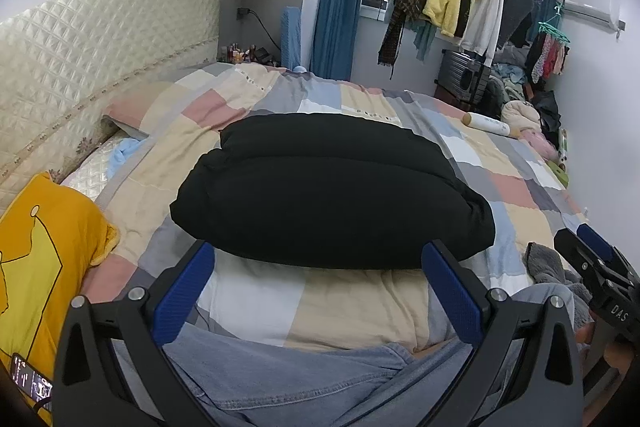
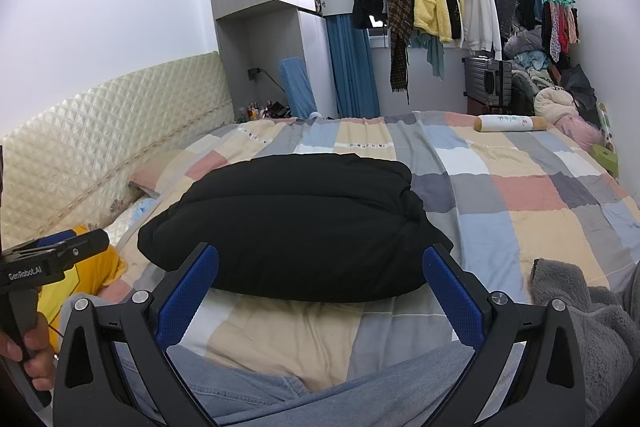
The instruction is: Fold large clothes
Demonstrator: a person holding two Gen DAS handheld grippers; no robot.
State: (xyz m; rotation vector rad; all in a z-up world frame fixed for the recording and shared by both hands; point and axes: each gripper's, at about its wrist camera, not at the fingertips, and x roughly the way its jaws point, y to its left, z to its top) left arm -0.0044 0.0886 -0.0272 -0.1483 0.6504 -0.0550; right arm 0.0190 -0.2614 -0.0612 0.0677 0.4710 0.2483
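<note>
The left gripper (image 1: 318,259) is held low with its blue-padded fingers (image 1: 182,297) spread wide — nothing between them. The right gripper (image 2: 320,263) sits level beside it, jaws equally wide and gripping nothing. A bare hand (image 2: 30,357) wraps the left gripper's handle — knuckles curled tight.
</note>
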